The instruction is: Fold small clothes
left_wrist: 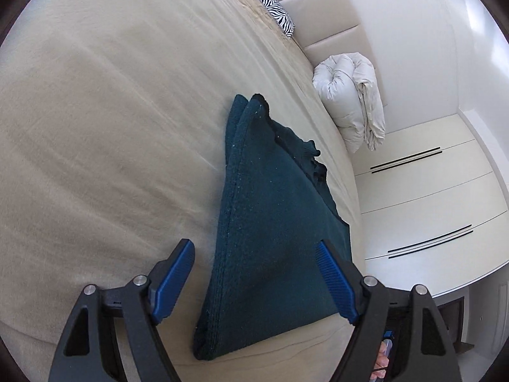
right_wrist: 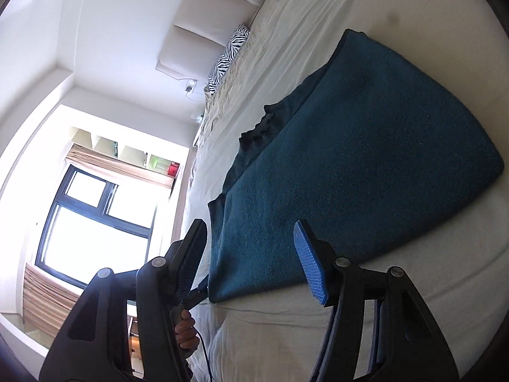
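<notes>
The dark teal garment [left_wrist: 270,222] lies flat on the bed [left_wrist: 111,127], already doubled over itself: stacked edges show along its near side and at the far corner, and a ribbed hem or cuff pokes out from under the top layer on one side. It reads as a knitted piece folded at least once into a long panel, so the job looks well along, though that loose ribbed edge and the panel's length suggest another fold or some tidying may remain.

The left hand-held gripper [left_wrist: 256,256] hovers just short of the garment's near end, jaws spread wide and released, cloth ahead of them but not pinched. The right hand-held gripper [right_wrist: 251,248] stands at the opposite near corner, jaws likewise apart and empty, the garment's edge lying just ahead between them.

Farther off from both, a rolled white duvet [left_wrist: 350,102] and a zebra-print pillow [left_wrist: 270,0] sit by the headboard.
</notes>
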Available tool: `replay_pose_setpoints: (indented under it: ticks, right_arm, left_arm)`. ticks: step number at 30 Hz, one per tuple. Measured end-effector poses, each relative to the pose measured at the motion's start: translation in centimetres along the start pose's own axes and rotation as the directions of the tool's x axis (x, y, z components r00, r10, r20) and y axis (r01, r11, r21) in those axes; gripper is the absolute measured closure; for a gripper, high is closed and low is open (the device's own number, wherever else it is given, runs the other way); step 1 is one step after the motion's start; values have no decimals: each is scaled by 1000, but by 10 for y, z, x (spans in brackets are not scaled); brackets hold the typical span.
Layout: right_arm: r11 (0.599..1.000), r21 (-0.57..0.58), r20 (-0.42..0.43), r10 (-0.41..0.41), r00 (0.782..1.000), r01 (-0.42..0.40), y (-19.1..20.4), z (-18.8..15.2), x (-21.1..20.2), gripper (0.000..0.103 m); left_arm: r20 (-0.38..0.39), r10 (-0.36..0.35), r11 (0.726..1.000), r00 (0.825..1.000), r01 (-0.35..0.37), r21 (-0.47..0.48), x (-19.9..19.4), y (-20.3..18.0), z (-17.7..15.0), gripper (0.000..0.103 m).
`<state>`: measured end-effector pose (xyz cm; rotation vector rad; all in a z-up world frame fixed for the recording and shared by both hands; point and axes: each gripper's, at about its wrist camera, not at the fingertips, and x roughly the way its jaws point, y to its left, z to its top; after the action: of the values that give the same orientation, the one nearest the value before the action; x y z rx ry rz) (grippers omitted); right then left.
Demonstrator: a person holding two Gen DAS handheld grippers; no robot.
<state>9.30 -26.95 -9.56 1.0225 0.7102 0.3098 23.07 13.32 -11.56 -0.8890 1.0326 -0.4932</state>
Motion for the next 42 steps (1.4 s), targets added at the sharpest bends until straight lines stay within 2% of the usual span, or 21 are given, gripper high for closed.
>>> replay_pose_setpoints:
  ticks: [6,11,14,19,21,23,26,32,35,38,42]
  right_arm:
    - [999,-21,-95,40,995,-42,31,8,56,46]
    - [998,-17,-181,59,982,-63,55,15,106,46]
    - [998,-15,-238,57,970,-62,69,17,144,46]
    - [998,20,-353,70,933,-67,84,8,225,46]
    - [998,23,-389,60,919,-56,87,3,250,46]
    - [999,19,-420,39,906,-35,87,-2,273,46]
    - [999,-12,-446,-43,894,42,80,-7,296,48]
    - [999,-49,-433,-22,901,1,76,-12,301,51]
    - [999,25,-424,33,905,-25,74,-4,293,48]
    - [994,54,-374,106,921,-93,68,16,266,47]
    - [981,101,-329,193,925,-169,59,49,229,47]
  left_arm:
    - [-96,-14,998,995,9,-56,21,-7,8,23]
    - [-106,-113,979,988,92,-184,27,6,14,25]
    - [-113,-133,972,985,108,-207,28,11,15,37]
    - [-125,-178,961,976,145,-237,30,24,10,61]
    - [-126,-182,958,975,147,-246,31,29,10,75]
    - [-126,-194,951,973,155,-267,33,37,10,82]
    - [-123,-207,948,970,168,-270,33,40,10,85]
    - [-104,-200,952,974,168,-254,32,29,11,87]
    - [-93,-199,957,976,173,-234,26,16,11,87]
    - [-91,-186,971,978,168,-172,23,-13,14,87]
    - [-102,-170,984,980,163,-74,32,-66,12,87]
